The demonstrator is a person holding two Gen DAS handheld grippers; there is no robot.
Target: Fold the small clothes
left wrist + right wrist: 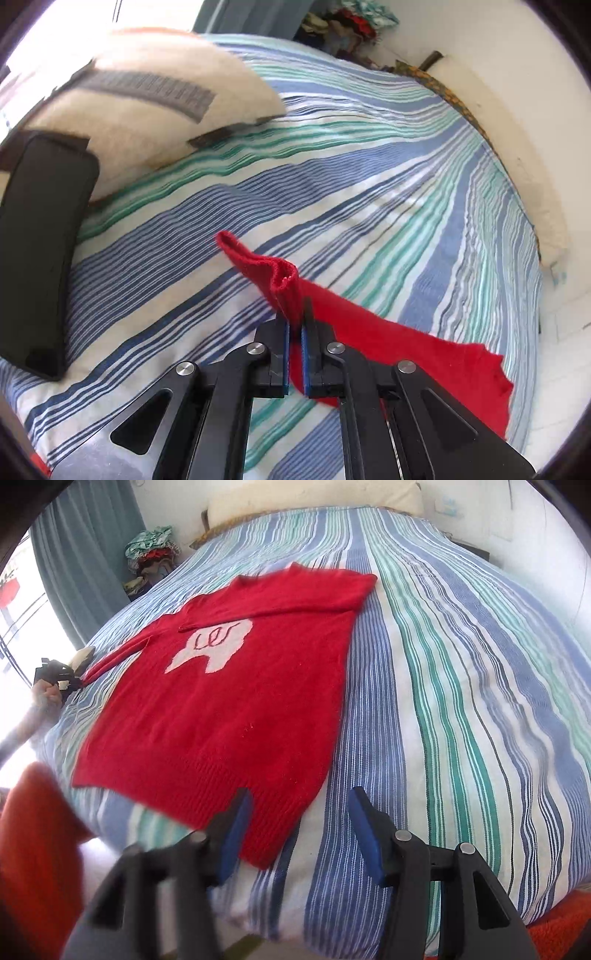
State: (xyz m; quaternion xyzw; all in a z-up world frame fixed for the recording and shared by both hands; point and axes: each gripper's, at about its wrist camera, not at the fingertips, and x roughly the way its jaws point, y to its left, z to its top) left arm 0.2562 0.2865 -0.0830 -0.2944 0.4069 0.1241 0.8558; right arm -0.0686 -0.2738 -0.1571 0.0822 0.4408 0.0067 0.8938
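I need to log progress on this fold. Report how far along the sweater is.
Done: the right sleeve already lies folded across the chest of the sweater, which is spread flat on the bed. In hand: the left claw is shut on the left sleeve's cuff, stretched out to the side. The right claw is open, hovering by the hem. Left: lay that sleeve across, then fold the body.
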